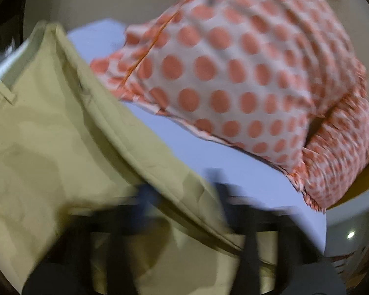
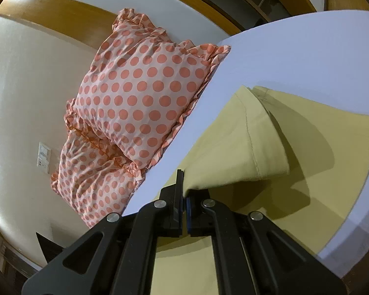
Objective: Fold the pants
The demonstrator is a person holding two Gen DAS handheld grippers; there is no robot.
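Observation:
Khaki pants [image 2: 307,152] lie on a white bed sheet [image 2: 295,56]. In the right wrist view my right gripper [image 2: 184,191] is shut on a folded edge of the pants [image 2: 233,147] and holds it lifted above the lower layer. In the left wrist view, which is blurred, the pants [image 1: 49,135] fill the left side with a belt loop at the far left. My left gripper [image 1: 182,196] has its fingers apart over the pants' edge; whether it grips cloth I cannot tell.
Two orange polka-dot pillows [image 2: 140,93] [image 1: 233,73] lie at the head of the bed beside a cream wall. A wall socket plate [image 2: 43,157] is on the wall. A wooden frame [image 2: 61,19] runs behind the pillows.

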